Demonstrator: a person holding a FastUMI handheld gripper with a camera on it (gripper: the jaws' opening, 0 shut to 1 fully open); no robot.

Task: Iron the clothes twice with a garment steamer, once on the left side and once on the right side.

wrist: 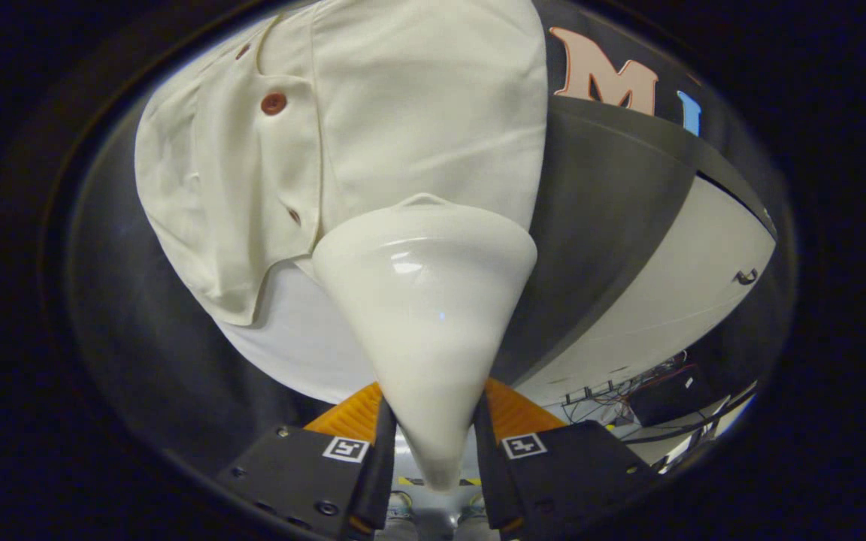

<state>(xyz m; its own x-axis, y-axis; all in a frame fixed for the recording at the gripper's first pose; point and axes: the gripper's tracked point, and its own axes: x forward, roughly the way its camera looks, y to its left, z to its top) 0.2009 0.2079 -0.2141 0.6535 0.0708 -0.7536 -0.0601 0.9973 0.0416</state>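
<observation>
The tool (433, 443) was closed on the garment steamer (425, 300), both fingers pressed against the narrow neck of its cone-shaped head. The wide mouth of the head lay against the cream shirt (343, 135), which hung ahead of the fingers over a white panel (298, 346). The head met the cloth to the side of the buttoned placket (274, 104), low on the front and near the hem. From this placing, one pass seemed to be under way; which of the two it was, I could not tell. Nothing in the cloth showed whether either side had been finished, so at least part of the ironing appeared to remain.
</observation>
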